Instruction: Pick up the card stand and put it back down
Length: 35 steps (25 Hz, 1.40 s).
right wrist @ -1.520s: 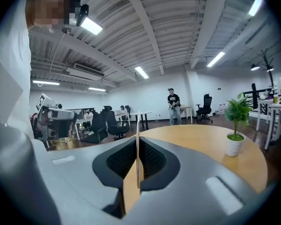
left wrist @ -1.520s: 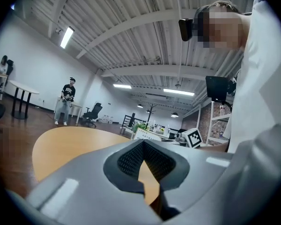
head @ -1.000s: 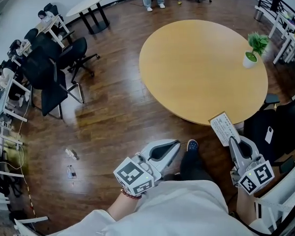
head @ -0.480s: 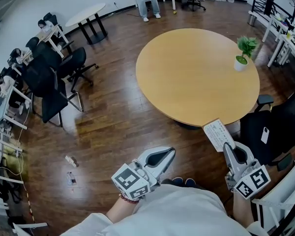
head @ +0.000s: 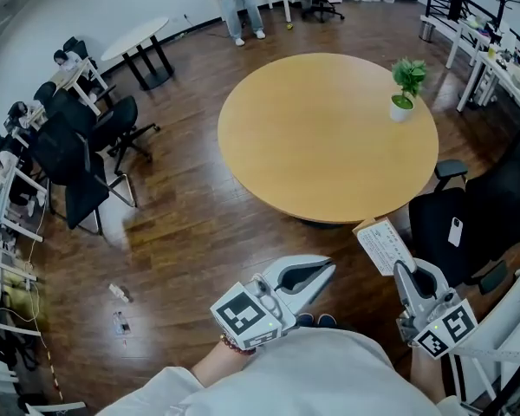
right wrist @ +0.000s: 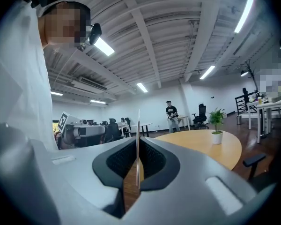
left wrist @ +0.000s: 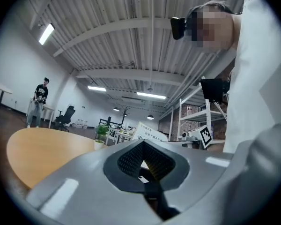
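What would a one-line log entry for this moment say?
right hand-held gripper: shut on card stand | card stand: in the air by round table edge | left hand-held gripper: shut, empty

Bright, even indoor light falls from long ceiling strips, leaving only soft shadow under the round surface. The wood floor shows a pale sheen at left. Both gripper views bulge strongly and have black corners. The head view bends at its edges.
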Tool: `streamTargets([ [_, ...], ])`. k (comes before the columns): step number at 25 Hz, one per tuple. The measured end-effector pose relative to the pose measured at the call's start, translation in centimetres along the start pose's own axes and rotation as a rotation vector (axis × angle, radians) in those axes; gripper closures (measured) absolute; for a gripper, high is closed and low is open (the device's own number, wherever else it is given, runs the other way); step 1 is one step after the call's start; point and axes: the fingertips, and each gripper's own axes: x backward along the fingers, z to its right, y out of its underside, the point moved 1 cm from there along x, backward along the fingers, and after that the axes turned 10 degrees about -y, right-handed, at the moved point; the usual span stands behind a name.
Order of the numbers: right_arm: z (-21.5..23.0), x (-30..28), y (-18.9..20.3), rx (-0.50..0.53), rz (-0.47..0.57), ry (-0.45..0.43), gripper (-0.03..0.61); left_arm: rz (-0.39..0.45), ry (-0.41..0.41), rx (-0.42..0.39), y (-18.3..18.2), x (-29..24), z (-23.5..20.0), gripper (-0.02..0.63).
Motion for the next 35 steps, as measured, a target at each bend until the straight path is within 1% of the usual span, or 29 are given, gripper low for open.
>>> streamTargets([
  [1, 0.2, 0.2, 0.0, -0.004, -0.007, 0.004, 0.560, -0.005, 0.010, -0.014, 0.0, -0.3, 0.4, 0.614],
  [3, 0.4, 0.2, 0.0, -0.005, -0.019, 0.001, 0.560, -0.008, 0.007, -0.008, 0.1, -0.5, 0.5, 0.614],
  [7, 0.3, -1.0, 0.0, -0.001, -0.023, -0.036, 0.560, -0.026, -0.052, 0.027, 0.8, 0.1, -0.9, 0.614],
  [11, 0.5, -0.2, 0.0, -0.004, -0.041, -0.048, 0.560, -0.024, -0.081, -0.007, 1.2, -0.1, -0.8, 0.614],
  [14, 1.1, -0.2, 0.5, 0.002, -0.027, -0.059, 0.560, -0.035, -0.090, -0.008, 1.5, -0.3, -0.6, 0.614],
  [17, 1.0, -0.2, 0.1, 0.021, -0.004, -0.076, 0.560, -0.051, -0.098, 0.022, 2.2, -0.5, -0.8, 0.614],
  [20, 1.1, -0.1, -0.6, 0.028, 0.008, -0.072, 0.560, -0.055, -0.101, 0.040, 2.3, -0.4, -1.0, 0.614],
  [25, 1.1, -0.2, 0.0, 0.016, -0.005, -0.058, 0.560, -0.063, -0.097, 0.044, 2.2, -0.1, -1.5, 0.614],
  [35, 0.1, -2.6, -0.1, 0.022, -0.014, -0.056, 0.560, -0.048, -0.079, 0.063, 2.1, 0.8, -3.4, 0.614],
])
